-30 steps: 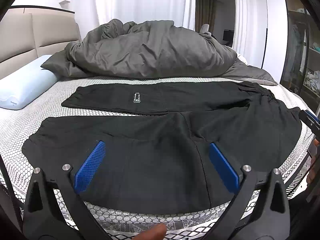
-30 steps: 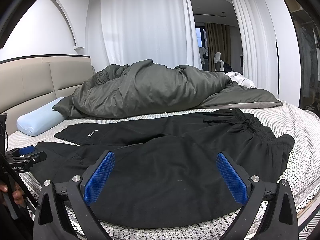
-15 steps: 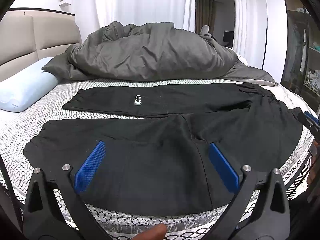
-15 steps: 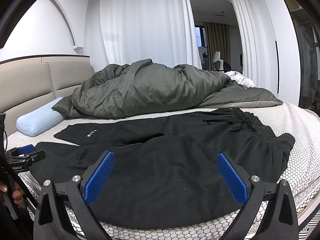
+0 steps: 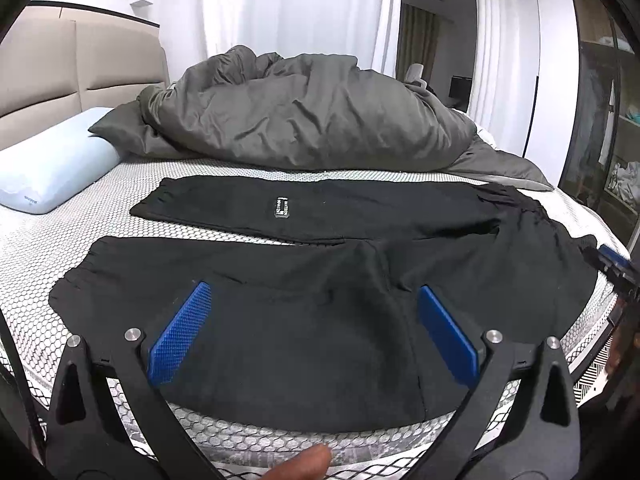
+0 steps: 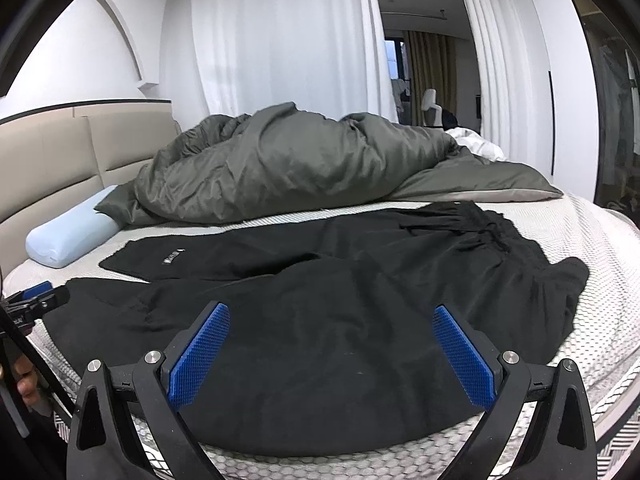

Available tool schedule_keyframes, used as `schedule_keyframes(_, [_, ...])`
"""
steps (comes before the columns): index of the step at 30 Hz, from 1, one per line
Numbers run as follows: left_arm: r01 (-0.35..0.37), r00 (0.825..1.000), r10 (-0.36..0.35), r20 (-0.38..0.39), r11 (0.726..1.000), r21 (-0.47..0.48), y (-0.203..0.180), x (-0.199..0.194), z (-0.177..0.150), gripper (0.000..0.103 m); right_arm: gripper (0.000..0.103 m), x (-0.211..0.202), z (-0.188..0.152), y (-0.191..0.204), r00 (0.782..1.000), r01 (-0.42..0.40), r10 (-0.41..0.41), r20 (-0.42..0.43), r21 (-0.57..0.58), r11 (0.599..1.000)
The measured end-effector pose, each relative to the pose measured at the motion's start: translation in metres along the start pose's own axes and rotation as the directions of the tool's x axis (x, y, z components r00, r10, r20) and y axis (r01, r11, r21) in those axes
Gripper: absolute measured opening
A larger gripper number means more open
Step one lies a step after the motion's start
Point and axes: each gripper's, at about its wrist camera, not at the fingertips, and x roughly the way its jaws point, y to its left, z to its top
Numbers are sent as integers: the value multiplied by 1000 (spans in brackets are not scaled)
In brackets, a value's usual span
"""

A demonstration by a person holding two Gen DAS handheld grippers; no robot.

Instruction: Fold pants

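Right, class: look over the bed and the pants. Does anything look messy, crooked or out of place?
The grey duvet is heaped in a crumpled pile along the far side of the bed. The black pants lie flat but splayed, legs apart, with the waistband end bunched and wrinkled. Nothing looks damaged or spilled.

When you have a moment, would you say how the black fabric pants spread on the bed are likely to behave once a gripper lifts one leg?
The black fabric pants will probably drape limply: they lie flat, with soft wrinkles near the gathered waistband. Pinched at one point, the leg would likely sag and trail. They look light, and may drag over the white honeycomb-textured mattress cover.
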Motion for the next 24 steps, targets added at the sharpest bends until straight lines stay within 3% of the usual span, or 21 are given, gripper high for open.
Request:
schedule_keyframes(6, [-38, 998, 38, -43, 999, 11, 16, 1, -4, 102, 103, -22, 11, -36, 993, 119, -118, 26, -28, 993])
schedule_keyframes(10, [-73, 996, 69, -62, 996, -50, 43, 0, -2, 102, 103, -25, 12, -89, 986, 165, -163, -35, 51, 985])
schedule_keyframes(17, [-194, 980, 184, -76, 967, -165, 102, -4, 5, 102, 102, 3, 3, -195, 979, 140, -81, -187, 328, 934])
schedule_keyframes(20, [-216, 973, 193, -126, 955, -203, 126, 2, 2, 102, 94, 24, -4, -225, 971, 135, -45, -236, 381, 914])
schedule_keyframes(24, [-233, 962, 183, -205, 939, -253, 153, 9, -13, 101, 94, 56, -8, -249, 964, 117, 5, -265, 443, 889])
